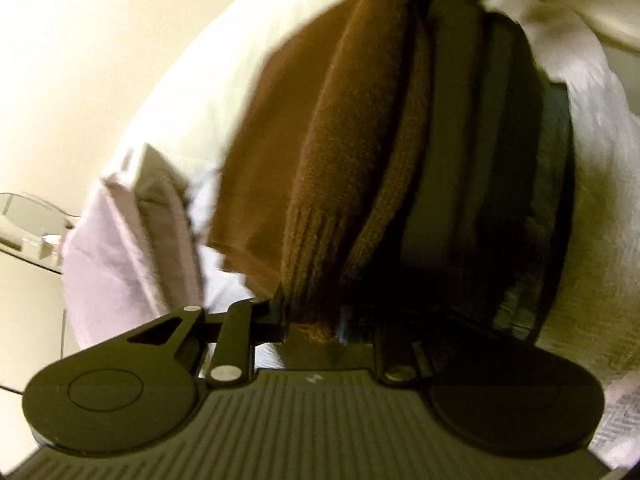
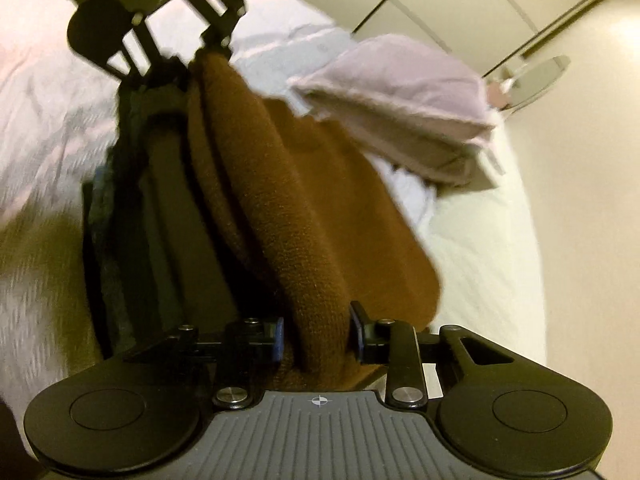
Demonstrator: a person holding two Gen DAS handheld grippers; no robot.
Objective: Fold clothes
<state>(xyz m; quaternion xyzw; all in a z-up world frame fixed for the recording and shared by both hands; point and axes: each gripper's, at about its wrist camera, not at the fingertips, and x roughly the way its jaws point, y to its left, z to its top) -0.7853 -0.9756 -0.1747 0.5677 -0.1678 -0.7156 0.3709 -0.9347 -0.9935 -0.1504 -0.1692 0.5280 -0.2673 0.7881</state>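
Two grippers, your left gripper [image 1: 316,330] and right gripper [image 2: 316,338], each pinch one end of the brown sweater [image 1: 320,152], so it hangs stretched between them above the bed [image 2: 480,240], likely to straighten its edge for a fold.

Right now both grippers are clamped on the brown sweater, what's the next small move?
Probably lower both together toward the bed. The left gripper and right gripper hold the brown sweater bunched and hanging between them above the dark garment.
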